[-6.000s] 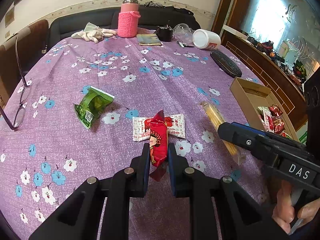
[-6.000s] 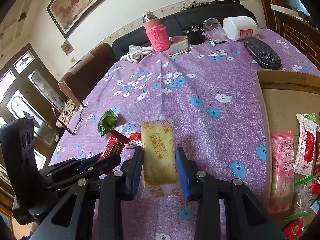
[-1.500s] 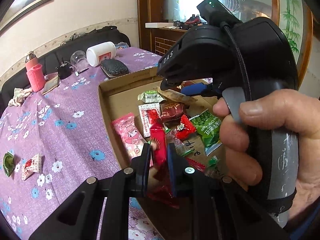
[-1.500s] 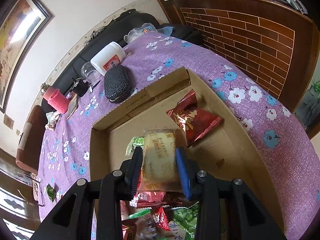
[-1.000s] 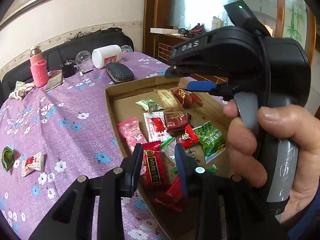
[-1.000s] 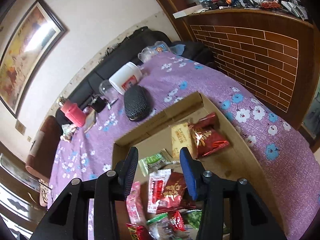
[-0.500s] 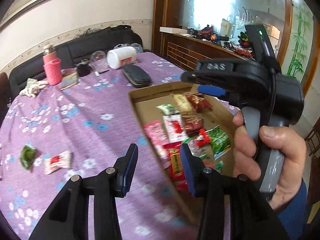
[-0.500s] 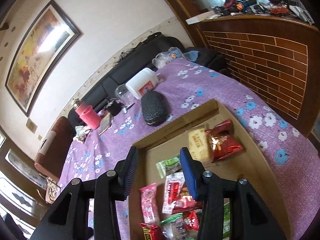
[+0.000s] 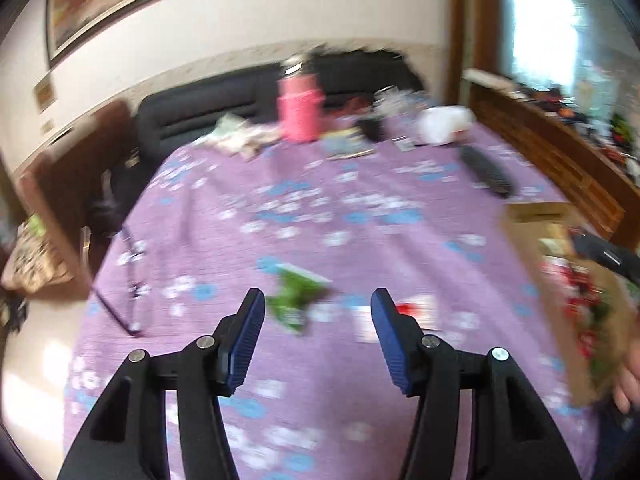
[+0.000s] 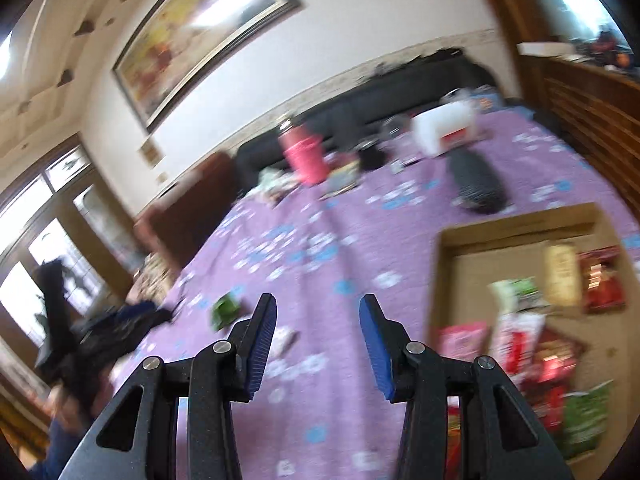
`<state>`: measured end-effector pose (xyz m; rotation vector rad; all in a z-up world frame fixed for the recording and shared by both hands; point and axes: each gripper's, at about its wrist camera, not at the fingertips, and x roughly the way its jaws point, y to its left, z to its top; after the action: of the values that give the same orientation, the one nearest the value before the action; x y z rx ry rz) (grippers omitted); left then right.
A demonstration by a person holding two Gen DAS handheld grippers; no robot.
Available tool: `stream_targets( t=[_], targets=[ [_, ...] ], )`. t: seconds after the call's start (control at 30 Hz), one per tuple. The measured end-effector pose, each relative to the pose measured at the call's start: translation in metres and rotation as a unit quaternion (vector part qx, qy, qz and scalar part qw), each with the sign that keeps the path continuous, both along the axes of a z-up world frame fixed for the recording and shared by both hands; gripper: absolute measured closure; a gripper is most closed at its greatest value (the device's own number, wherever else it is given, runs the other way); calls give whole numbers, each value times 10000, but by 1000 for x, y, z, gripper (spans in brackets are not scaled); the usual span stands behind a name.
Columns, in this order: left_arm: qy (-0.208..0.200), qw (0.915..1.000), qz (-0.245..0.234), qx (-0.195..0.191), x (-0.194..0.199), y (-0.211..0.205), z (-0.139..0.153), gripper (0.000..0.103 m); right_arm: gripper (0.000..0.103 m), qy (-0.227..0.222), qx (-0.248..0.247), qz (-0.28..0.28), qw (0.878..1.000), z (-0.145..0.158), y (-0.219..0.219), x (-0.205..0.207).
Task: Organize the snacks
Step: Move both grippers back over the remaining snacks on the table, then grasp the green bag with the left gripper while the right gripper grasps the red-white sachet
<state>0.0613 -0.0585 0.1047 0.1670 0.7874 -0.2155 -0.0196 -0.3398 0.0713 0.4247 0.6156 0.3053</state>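
Note:
Both views are motion-blurred. My left gripper (image 9: pixel 318 304) is open and empty above the purple flowered tablecloth (image 9: pixel 360 208). Just beyond its tips lie a green snack packet (image 9: pixel 298 292) and a white-and-red snack packet (image 9: pixel 408 314). My right gripper (image 10: pixel 318 312) is open and empty, left of the cardboard box (image 10: pixel 516 228), which holds several snack packets (image 10: pixel 532 344). The green packet shows in the right wrist view (image 10: pixel 225 310), with the white packet (image 10: pixel 286 338) partly behind the left finger. The box edge shows at the right of the left wrist view (image 9: pixel 532 210).
At the far end of the table stand a pink bottle (image 9: pixel 300 114), a white jar (image 9: pixel 444 124) and a black case (image 9: pixel 484 170). Eyeglasses (image 9: pixel 128 280) lie at the left edge. A black sofa (image 9: pixel 224 110) sits behind. The left gripper body (image 10: pixel 100 328) shows at left.
Both grippers let go of their snacks in the box, opened, and swung left, back over the tablecloth toward the two loose packets.

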Motion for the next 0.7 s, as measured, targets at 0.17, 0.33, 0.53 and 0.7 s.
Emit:
stream_targets(
  t=[0.17, 0.33, 0.53, 0.7],
  targets=[
    [693, 9975, 42, -130, 54, 16, -34, 44, 56, 153, -204, 155, 9996, -10, 19, 4],
    [829, 9965, 44, 118, 71, 7, -58, 39, 56, 253, -118, 116, 9995, -15, 14, 8],
    [1145, 9929, 303, 106, 79, 7, -90, 63, 56, 304, -128, 270, 9991, -16, 18, 9],
    [1150, 9905, 747, -109, 71, 18, -83, 75, 56, 331, -174, 378, 9986, -19, 23, 11]
  ],
)
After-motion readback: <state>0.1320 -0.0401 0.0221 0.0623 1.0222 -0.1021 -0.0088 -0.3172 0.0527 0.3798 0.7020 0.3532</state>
